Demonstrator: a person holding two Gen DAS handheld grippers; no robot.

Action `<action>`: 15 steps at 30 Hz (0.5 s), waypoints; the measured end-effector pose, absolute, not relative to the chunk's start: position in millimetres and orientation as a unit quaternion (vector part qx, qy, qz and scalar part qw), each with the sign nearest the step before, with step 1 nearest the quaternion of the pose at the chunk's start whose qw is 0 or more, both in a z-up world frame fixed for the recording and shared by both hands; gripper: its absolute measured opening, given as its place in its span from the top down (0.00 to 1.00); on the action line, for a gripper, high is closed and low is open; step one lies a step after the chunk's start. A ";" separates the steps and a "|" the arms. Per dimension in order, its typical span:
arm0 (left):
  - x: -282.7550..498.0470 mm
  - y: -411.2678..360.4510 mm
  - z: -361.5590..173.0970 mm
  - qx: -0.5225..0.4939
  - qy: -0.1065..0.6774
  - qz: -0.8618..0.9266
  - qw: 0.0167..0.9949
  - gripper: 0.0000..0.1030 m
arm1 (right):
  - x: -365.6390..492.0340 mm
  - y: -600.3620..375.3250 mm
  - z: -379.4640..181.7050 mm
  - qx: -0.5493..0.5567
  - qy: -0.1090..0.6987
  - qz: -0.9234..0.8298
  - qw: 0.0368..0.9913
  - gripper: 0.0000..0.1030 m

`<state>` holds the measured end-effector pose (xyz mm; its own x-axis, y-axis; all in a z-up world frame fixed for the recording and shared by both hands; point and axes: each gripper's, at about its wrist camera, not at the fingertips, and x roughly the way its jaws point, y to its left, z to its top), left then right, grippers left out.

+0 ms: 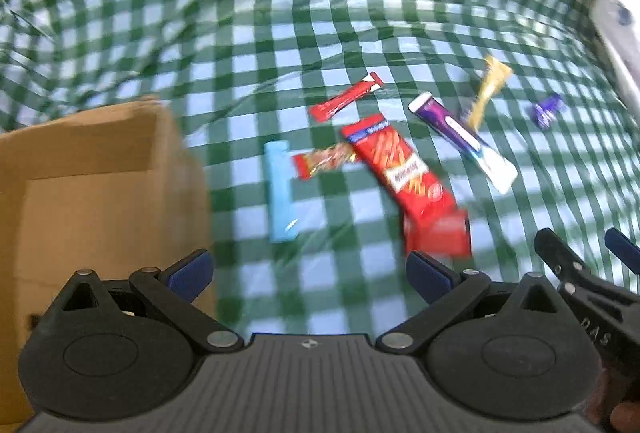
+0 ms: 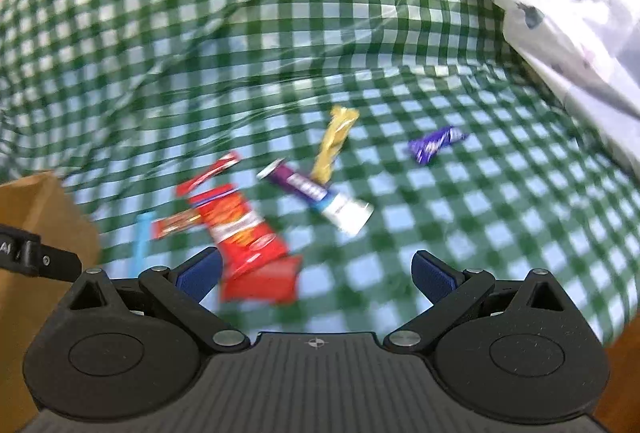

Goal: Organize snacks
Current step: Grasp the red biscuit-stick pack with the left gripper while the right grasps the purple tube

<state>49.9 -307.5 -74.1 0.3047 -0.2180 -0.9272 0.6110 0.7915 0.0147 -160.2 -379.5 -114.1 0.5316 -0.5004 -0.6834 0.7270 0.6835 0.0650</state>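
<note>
Both the left gripper and right gripper hover with jaws wide apart and empty above the green checked cloth; the snacks lie scattered there, a red cracker box nearest, right of a cardboard box

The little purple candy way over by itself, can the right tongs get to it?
Probably yes. The purple candy lies alone on the checked cloth, apart from the other snacks, and the right tongs are open and empty. Only bare cloth lies between them, so the way looks free.
</note>
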 end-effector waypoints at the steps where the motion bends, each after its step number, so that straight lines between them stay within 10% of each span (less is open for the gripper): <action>1: 59.6 -321.0 -85.7 0.176 0.536 -0.259 0.784 0.00 | -150.5 -394.3 -121.2 0.166 0.332 -0.359 0.856 0.03; 15: 116.0 -441.8 -204.3 0.154 0.632 -0.204 0.732 0.00 | -56.2 -503.8 -225.6 0.090 0.402 -0.268 0.871 0.03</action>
